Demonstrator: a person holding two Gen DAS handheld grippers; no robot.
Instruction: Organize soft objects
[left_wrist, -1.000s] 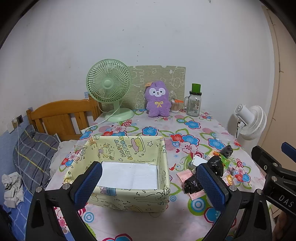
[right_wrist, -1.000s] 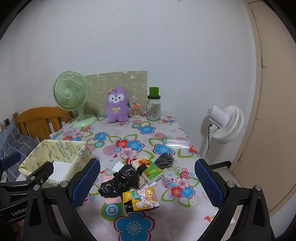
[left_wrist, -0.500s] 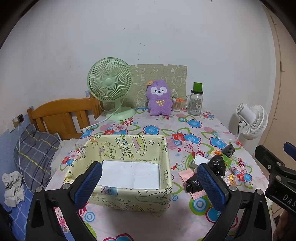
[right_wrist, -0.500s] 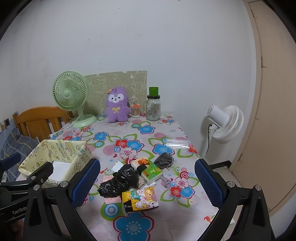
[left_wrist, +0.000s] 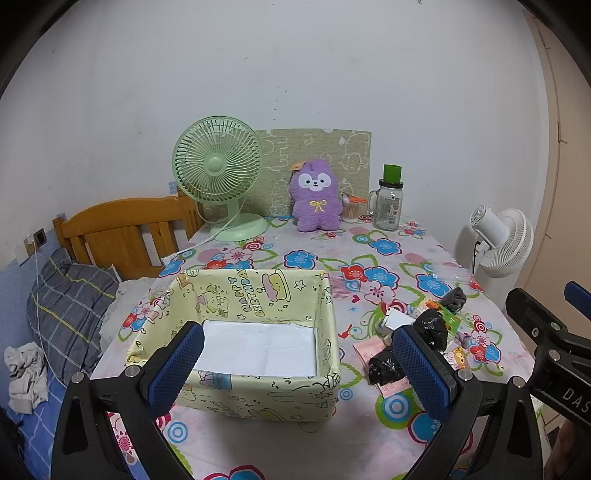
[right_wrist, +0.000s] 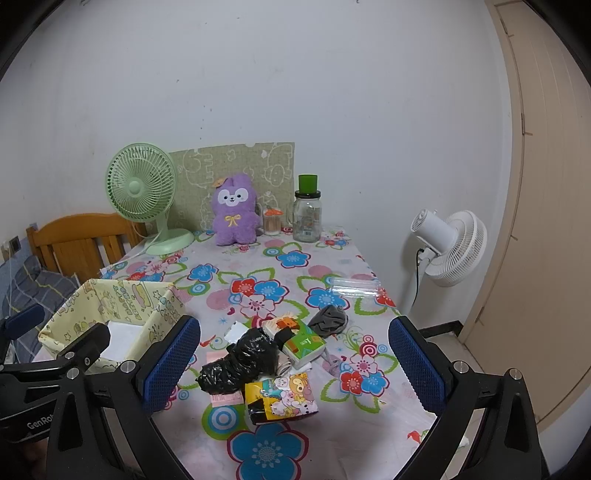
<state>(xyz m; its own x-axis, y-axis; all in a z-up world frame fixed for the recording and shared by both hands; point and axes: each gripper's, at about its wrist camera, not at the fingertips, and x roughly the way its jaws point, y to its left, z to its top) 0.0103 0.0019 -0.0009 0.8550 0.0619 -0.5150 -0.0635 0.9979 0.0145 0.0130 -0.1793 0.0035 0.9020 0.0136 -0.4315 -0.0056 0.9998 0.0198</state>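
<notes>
A pale yellow fabric box (left_wrist: 258, 295) (right_wrist: 110, 299) with cartoon prints stands on the flowered table, holding only a white sheet. To its right lies a heap of soft things: a crumpled black plastic bag (right_wrist: 240, 363) (left_wrist: 428, 326), a yellow cartoon packet (right_wrist: 280, 398), a green tissue pack (right_wrist: 303, 341), a grey sock (right_wrist: 328, 321) and a pink packet (left_wrist: 369, 349). My left gripper (left_wrist: 299, 365) hovers open in front of the box. Over the heap my right gripper (right_wrist: 293, 367) is open too, with nothing between its fingers.
At the table's back stand a green fan (left_wrist: 221, 173), a purple plush toy (left_wrist: 316, 201), a glass jar (left_wrist: 388, 206) with a green lid and a toothpick pot (right_wrist: 272, 221). A clear plastic bag (right_wrist: 354, 288) lies at the right edge. A white fan (right_wrist: 450, 247) stands beside the table; a bed lies left.
Both grippers have drifted slightly, so the views shift a little. Nothing on the table has moved and both stay open.
</notes>
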